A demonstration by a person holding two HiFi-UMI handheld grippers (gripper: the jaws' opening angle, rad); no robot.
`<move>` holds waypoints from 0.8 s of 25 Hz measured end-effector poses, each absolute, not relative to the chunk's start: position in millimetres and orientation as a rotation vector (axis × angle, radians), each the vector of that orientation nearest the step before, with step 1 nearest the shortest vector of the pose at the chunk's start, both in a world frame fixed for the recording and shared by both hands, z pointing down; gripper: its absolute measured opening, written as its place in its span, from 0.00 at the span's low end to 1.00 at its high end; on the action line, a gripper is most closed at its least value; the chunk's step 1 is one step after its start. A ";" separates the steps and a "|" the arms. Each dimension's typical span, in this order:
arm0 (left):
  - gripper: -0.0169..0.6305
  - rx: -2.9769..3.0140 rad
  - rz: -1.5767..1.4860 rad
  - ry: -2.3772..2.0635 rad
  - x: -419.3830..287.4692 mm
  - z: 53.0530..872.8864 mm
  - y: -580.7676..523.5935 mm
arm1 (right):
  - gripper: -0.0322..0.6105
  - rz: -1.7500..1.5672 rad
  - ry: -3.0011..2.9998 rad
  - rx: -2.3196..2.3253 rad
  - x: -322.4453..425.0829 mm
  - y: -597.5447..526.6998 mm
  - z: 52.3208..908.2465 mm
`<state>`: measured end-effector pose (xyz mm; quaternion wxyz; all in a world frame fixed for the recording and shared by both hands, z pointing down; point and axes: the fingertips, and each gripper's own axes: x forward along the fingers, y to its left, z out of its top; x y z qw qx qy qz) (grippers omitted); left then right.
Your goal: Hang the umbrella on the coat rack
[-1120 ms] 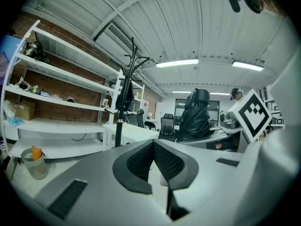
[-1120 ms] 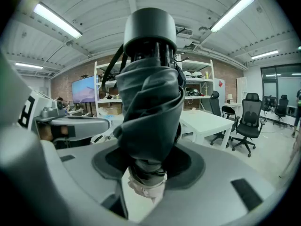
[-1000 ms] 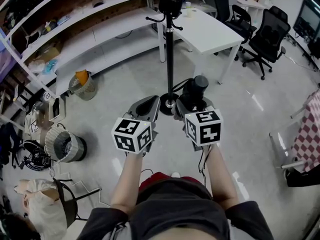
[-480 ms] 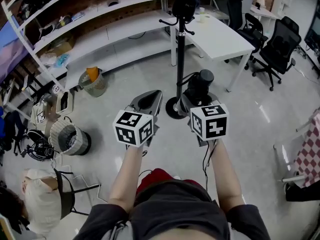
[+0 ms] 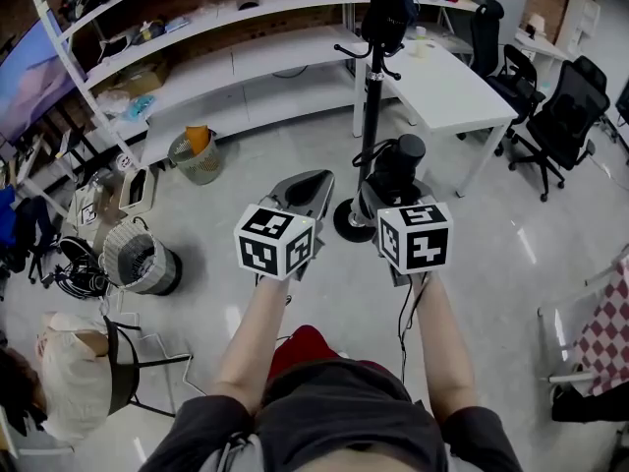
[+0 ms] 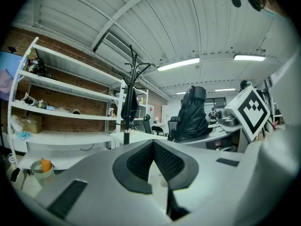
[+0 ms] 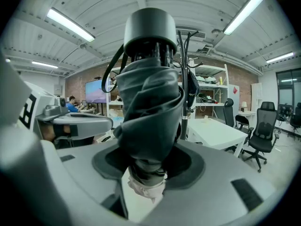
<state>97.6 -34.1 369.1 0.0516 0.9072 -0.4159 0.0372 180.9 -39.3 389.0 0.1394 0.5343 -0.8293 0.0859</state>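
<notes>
**Carrying the folded umbrella toward the rack**

The right gripper [image 5: 385, 197] has its jaws spread wide around the lower end of the folded black fabric umbrella [image 5: 398, 163]. It grips the umbrella upright, cap on top, probably so the thin strap by the cap hangs free for a hook. The left gripper [image 5: 307, 191] rides alongside with its jaws pressed together on nothing, likely ready to steady the strap. The tall black metal coat rack [image 5: 371, 126] stands on the floor ahead, off the white desk's [image 5: 442, 82] near corner. A dark garment [image 5: 388, 8] already hangs at its top.
</notes>
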 end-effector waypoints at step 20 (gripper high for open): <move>0.04 2.786 0.060 -1.257 93.3 351.6 -110.2 | 0.37 0.199 -2.401 1.579 174.9 -118.0 366.9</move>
